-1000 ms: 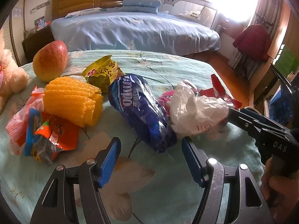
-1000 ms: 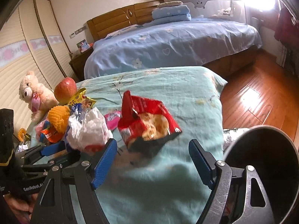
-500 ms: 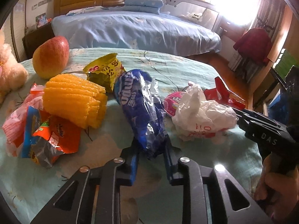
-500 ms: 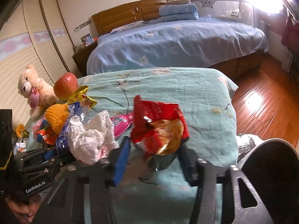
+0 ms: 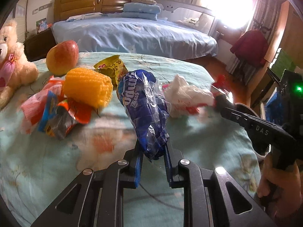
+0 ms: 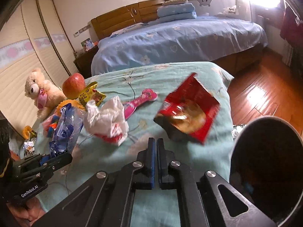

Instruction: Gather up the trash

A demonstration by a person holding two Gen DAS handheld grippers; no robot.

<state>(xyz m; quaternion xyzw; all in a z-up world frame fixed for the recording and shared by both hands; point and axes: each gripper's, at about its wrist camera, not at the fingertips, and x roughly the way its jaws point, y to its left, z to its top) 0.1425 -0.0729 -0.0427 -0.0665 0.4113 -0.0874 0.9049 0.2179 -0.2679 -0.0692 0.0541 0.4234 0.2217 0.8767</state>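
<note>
Left gripper [image 5: 152, 158]: clamped on lower end of blue wrapper [image 5: 144, 111], long axis rising away from it. Right gripper [image 6: 155, 151]: fingers closed, nothing between. Red snack bag [image 6: 189, 111]: just beyond-right of right gripper, mid-air, blurred. Bin [image 6: 265, 170]: right of bag; right gripper nearer.

Left tongs [image 5: 153, 158] clamped on something, right tongs [image 6: 155, 147] closed, empty

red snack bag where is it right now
In the right wrist view the red snack bag sits just ahead and right of the shut right tool, not gripped, between the white plastic bag and the dark bin.
</note>
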